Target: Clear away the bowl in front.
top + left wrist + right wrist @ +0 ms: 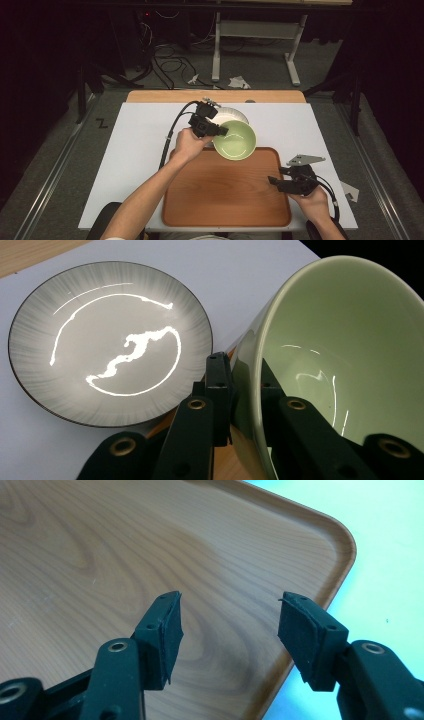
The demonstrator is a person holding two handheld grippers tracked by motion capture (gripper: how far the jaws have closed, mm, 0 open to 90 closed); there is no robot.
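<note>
The green bowl point(235, 140) is held by the left gripper point(220, 131), whose jaws are closed on the bowl's wall at the rim, one jaw inside and one outside, as is seen in the left gripper view point(245, 405). The bowl is tilted, its opening turned up and toward the person, and it is carried above the far edge of the wooden tray point(225, 195), just in front of a grey plate point(234, 114) that lies on the white tabletop point(140, 150). In the left gripper view the plate point(110, 340) is seen flat on the tabletop, apart from the bowl.

The left forearm is stretched forward and inward from the bottom of the high view, the left hand point(189, 145) wrapped around the gripper's body, with the cable trailing back along the tray's left side.

The right gripper point(277, 182) is held low at the tray's right edge, pointing left across the tray, the right hand point(312, 197) behind it. Its jaws are spread apart with nothing between them; bare tray wood point(100, 555) is seen beneath them.
</note>
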